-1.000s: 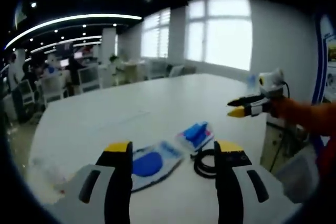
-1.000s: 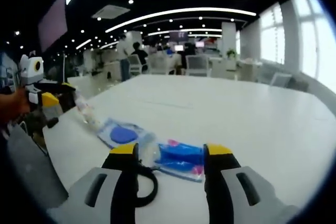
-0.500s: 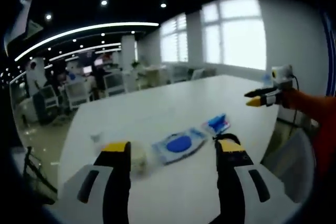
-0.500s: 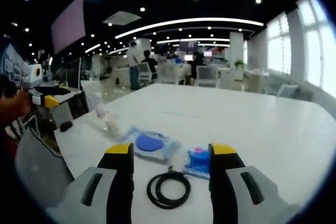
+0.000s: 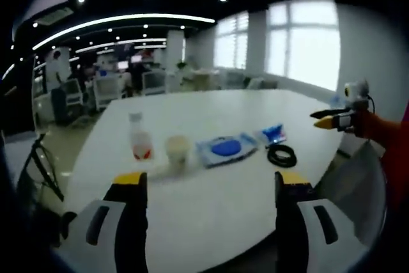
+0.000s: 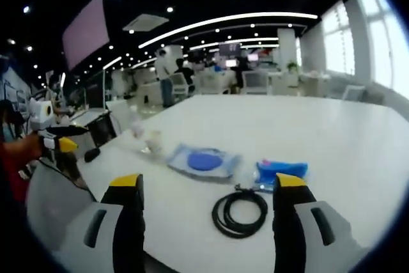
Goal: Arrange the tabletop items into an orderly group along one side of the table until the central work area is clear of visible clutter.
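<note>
Both tongs, left tongs and right tongs, are hanging released above the white table. One bottle, one cup, one blue wipes pack, one small blue packet and one black cable coil are lying in a row near the table's edge.

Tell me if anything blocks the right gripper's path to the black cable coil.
Nothing visible does. In the right gripper view, the right gripper is open, and the cable coil lies on bare white table between its jaws, with the blue packet just beyond it.

Open-plan office: rows of desks w/ monitors, chairs, strip ceiling lights, big windows.
</note>
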Demonstrator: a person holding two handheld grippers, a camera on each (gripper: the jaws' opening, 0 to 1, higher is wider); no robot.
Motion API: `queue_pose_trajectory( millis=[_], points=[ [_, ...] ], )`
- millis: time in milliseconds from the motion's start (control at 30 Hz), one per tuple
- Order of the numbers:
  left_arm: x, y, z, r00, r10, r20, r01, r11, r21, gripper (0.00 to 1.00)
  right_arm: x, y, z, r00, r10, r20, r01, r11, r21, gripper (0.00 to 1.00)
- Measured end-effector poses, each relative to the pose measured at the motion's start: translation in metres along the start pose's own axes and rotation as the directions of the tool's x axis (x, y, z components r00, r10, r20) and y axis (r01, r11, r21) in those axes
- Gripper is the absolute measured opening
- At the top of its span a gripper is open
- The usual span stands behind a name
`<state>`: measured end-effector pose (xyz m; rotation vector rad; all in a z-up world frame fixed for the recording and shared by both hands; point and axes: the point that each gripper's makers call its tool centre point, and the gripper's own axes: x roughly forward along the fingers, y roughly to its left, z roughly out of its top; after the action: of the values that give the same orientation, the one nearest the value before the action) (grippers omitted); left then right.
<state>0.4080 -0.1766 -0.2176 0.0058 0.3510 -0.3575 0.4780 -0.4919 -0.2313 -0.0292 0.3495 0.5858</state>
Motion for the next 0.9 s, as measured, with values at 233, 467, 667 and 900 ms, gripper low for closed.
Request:
queue_pose_trajectory(
  millis=[233,467,667,900],
  points=[
    [-0.009,0.021,-0.007,1.000,0.017,0.003,-0.017,1.000,-0.005,0.78,-0.003,0.005,-0.009,1.000,-0.005,-0.006,0.005,1.000,-0.010,0.85],
    [0.014,-0.026,0.005,0.998,-0.049,0.037,0.051,0.998,-0.040,0.88,-0.003,0.007,-0.006,1.000,0.009,0.008,-0.009,1.000,-0.006,0.99],
    [0.021,-0.040,-0.015,0.996,-0.063,-0.059,0.070,0.992,0.109,0.98,0.000,0.009,-0.013,1.000,0.017,-0.019,-0.017,1.000,-0.024,1.00],
    [0.027,-0.014,-0.023,0.998,-0.036,-0.053,0.030,0.994,-0.103,0.99,0.002,0.008,-0.010,1.000,0.002,-0.016,-0.003,0.998,-0.062,1.00]
  ],
)
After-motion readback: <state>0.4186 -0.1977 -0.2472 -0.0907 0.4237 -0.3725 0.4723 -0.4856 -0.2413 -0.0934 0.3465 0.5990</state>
